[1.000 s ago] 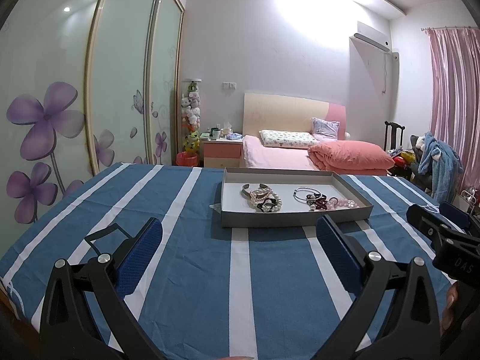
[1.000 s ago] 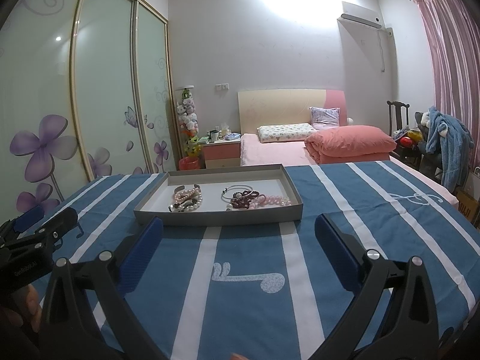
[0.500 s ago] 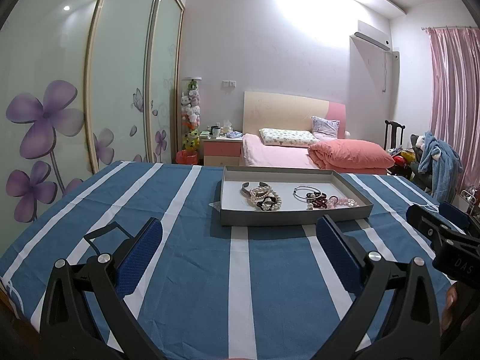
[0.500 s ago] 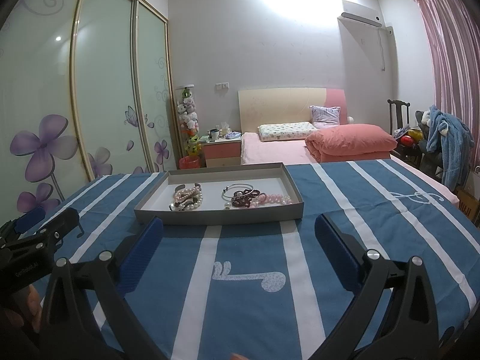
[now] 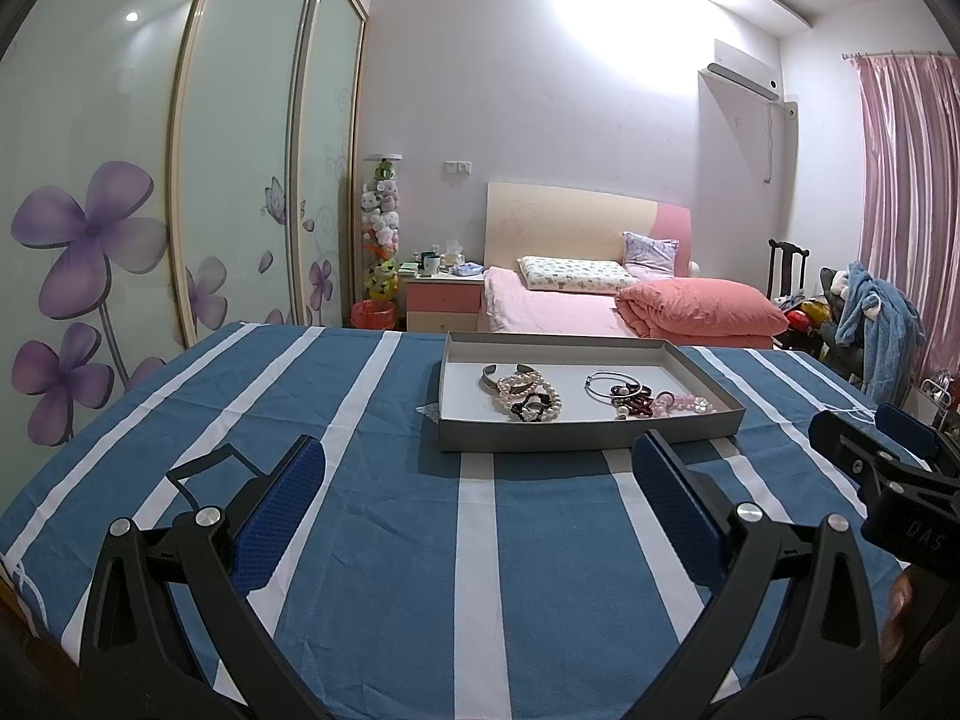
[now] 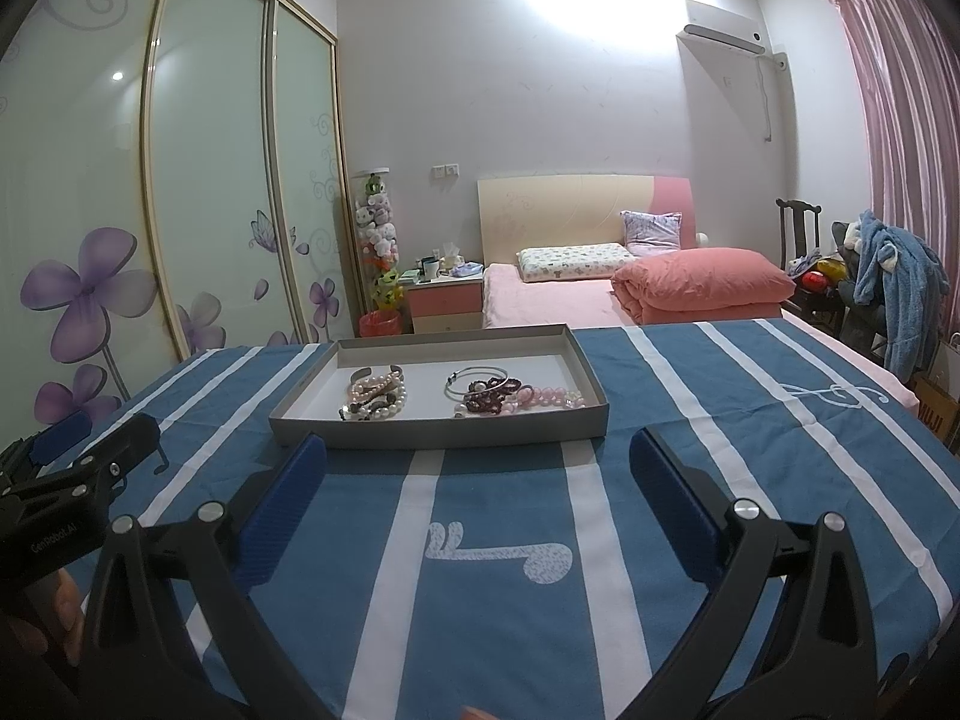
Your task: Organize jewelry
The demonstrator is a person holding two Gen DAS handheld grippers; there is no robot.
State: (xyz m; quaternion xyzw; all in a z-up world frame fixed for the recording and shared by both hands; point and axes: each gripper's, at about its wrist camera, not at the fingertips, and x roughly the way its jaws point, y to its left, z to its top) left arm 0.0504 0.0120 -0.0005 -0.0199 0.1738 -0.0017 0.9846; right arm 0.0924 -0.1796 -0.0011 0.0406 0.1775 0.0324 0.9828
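Both grippers, left gripper (image 5: 479, 483) and right gripper (image 6: 477, 480), hover level with jaws spread and empty over the striped cloth (image 5: 360, 540), aimed at the grey tray (image 5: 591, 435) holding what look like pearl bracelets (image 5: 528, 393) and bangles (image 5: 612, 384).

A bed with pink sheets (image 5: 558, 312) stands far ahead of the claw by the pale wall (image 5: 540, 120). Pink curtains (image 5: 906, 192) hang right. Flowered glass wardrobe doors (image 5: 120, 210) stand left.

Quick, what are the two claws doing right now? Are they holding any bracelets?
Left claw: open, holding nothing.
Right claw: open, holding nothing.
The bracelets lie in the gray tray.
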